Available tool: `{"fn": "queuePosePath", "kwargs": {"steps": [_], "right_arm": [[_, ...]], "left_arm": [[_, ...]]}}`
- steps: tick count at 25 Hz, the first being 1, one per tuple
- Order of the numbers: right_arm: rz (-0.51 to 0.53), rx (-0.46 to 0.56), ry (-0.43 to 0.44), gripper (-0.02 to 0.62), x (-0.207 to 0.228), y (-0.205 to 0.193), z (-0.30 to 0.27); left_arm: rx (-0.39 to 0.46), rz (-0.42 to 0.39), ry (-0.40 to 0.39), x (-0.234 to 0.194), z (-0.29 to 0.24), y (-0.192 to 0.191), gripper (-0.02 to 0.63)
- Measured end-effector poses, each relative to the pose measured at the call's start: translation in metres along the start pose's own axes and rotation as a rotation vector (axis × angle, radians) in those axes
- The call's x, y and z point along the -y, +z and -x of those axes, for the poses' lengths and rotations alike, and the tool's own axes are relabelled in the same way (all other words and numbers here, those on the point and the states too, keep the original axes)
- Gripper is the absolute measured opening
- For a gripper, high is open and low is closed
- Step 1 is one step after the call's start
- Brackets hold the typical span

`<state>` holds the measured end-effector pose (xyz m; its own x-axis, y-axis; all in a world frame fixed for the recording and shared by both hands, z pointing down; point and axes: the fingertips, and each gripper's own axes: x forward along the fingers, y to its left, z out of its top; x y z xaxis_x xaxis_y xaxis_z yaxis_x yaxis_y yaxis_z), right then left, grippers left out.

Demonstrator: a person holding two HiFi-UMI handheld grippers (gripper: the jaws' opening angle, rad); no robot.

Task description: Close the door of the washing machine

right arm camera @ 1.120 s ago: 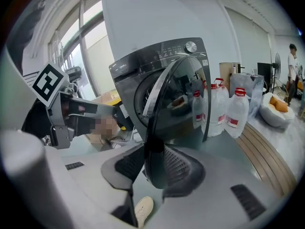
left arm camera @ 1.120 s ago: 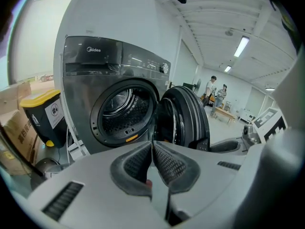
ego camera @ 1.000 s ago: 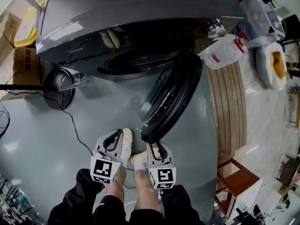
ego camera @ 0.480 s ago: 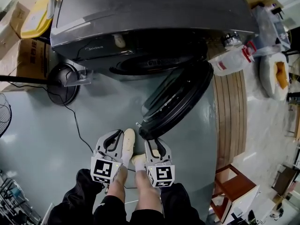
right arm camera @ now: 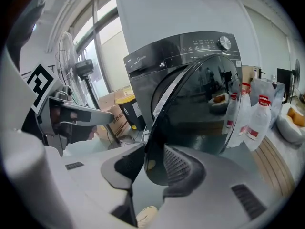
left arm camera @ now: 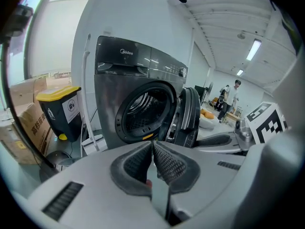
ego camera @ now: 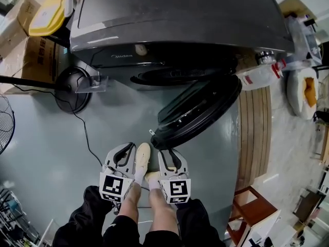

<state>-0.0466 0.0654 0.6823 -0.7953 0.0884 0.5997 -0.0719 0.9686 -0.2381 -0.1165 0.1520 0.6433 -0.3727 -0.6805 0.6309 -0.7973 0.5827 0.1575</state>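
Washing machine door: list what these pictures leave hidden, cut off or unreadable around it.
Door inner side: nearly edge-on in left gripper view; right gripper view shows only outer glass.
Drum depth: dark in left gripper view; machine top covers it in head view.
Control panel print: too small, right gripper view.
Fan: cut by head view's left edge.

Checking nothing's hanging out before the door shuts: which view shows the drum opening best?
Left gripper view: it looks straight into the drum opening, perforated wall visible. Head view sees only a sliver of it from above; in the right gripper view the open door covers it.
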Motion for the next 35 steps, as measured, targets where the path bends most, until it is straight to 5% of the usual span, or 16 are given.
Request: {"fn": "queuePosePath", "kwargs": {"steps": [35], "right_arm": [[0.047,0.044,0.043,0.123,-0.037,0.086,-0.119]], "left_arm": [[0.039,0.040,0.102,-0.120,-0.008,0.040,0.032]]}}
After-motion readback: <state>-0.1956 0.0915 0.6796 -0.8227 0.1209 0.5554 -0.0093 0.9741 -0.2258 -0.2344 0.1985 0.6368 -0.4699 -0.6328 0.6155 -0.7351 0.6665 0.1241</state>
